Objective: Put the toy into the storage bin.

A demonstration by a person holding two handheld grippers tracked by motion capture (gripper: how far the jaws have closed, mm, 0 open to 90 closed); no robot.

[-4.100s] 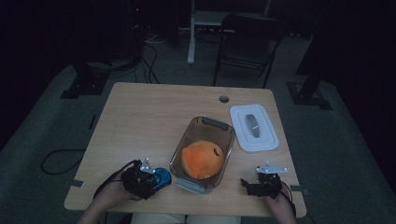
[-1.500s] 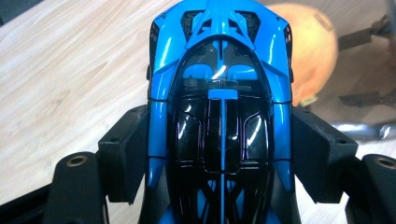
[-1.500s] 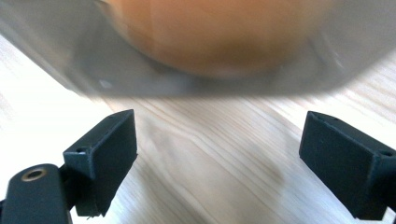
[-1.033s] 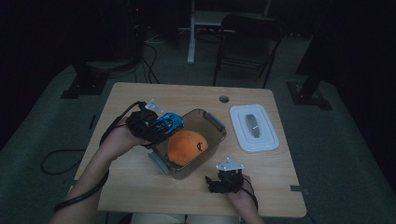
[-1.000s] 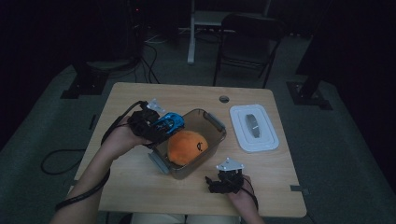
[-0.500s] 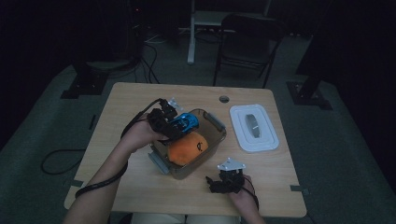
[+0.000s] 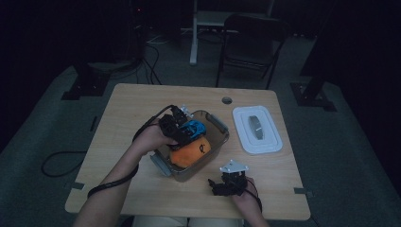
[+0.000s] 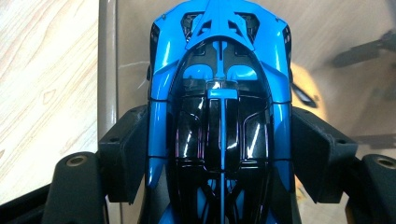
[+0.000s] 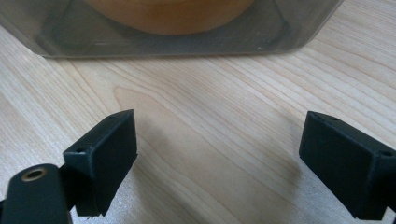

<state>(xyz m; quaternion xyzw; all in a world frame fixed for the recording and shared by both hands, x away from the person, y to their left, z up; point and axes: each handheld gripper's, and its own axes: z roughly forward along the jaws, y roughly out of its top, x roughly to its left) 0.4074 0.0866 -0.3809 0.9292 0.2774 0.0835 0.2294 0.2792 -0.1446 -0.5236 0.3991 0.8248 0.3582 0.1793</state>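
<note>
Over the clear tub (image 7: 213, 142), the left gripper (image 7: 185, 130) is clamped on a blue toy car (image 8: 219, 107), holding it above the orange ball (image 7: 190, 152) inside. Setting it down well means lowering into the free far end of the tub, beside the ball, before releasing. Near the table's (image 7: 142, 99) front edge, the right gripper (image 9: 219, 154) rests with jaws apart, empty.

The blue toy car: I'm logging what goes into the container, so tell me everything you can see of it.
The blue toy car is a glossy, plastic-looking sports model with a bright blue body and a black canopy and vents. The left gripper clamps it by both flanks, pads pressing its sides. It hangs over the clear container, just above the orange ball inside. Whether it touches the ball I cannot tell.
</note>
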